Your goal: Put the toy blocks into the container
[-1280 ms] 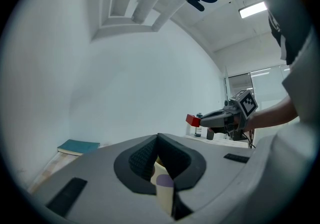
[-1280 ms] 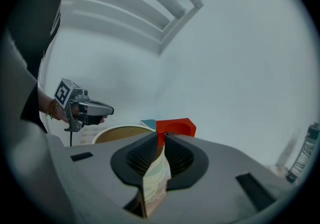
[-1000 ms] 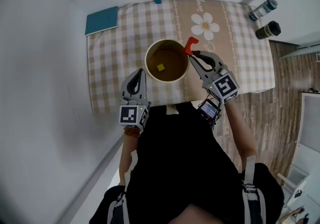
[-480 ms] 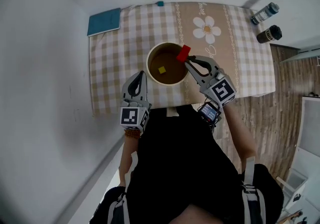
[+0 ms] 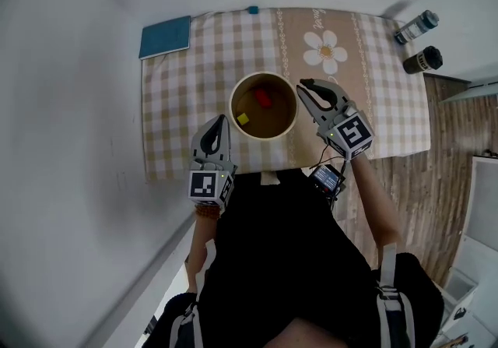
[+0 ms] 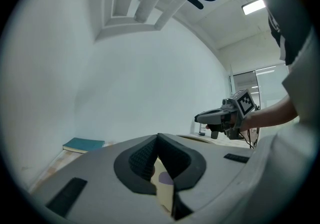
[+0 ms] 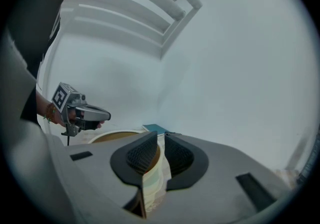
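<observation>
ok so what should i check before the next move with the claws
1. Red block inside the container: ok, it lies on the bottom, apart from the yellow block.
2. Right claw empty: ok, pads slightly apart with nothing between them.
3. Right claw clear of the container: ok, it sits just right of the rim, not over the opening.
4. Left claw empty: ok, shut on nothing.
5. More blocks to pick: cannot tell, none shows on the checked tablecloth, but the person hides its near edge.
</observation>
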